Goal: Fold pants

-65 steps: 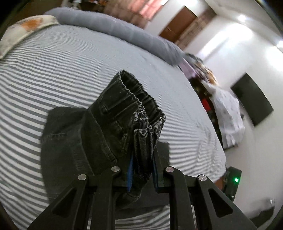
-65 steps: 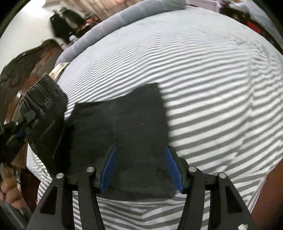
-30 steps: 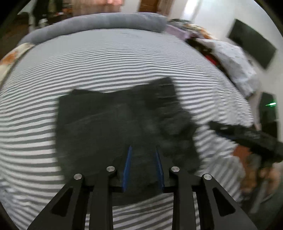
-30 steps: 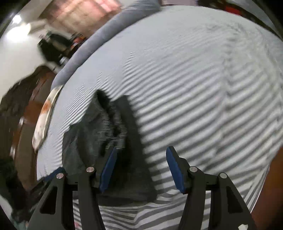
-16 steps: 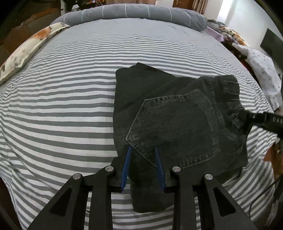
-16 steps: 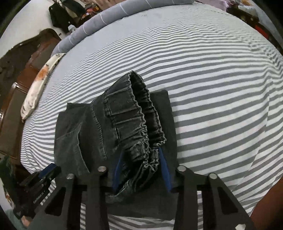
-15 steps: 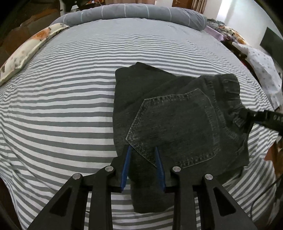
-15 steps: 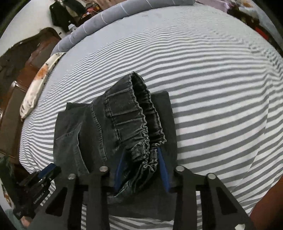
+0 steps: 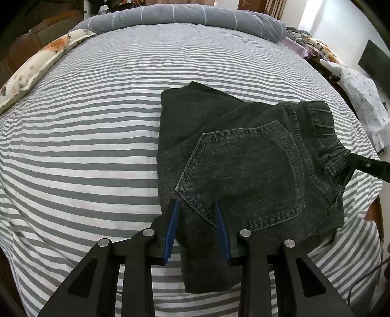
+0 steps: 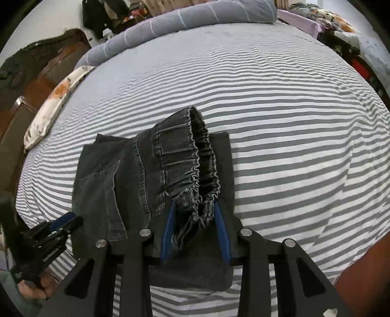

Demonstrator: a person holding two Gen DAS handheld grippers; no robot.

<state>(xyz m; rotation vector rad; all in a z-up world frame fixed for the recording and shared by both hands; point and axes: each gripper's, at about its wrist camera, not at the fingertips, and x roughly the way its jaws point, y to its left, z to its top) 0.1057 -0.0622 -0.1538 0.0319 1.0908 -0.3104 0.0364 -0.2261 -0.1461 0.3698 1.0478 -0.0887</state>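
Observation:
Dark grey denim pants lie folded on the striped bed, back pocket facing up. My left gripper is shut on the near left edge of the folded pants. My right gripper is shut on the elastic waistband and holds it bunched and slightly lifted above the lower layer. In the left wrist view the right gripper reaches in from the right edge, gripping the waistband. In the right wrist view the left gripper shows at the lower left, at the pants' edge.
The bed has a grey and white striped sheet. A grey bolster lies along the far edge. A floral pillow lies at the left. A wooden headboard and cluttered furniture stand beyond the bed.
The left gripper let go of the waistband and took the pants' near edge. The right gripper closed on the waistband. In the last half second almost nothing has moved.

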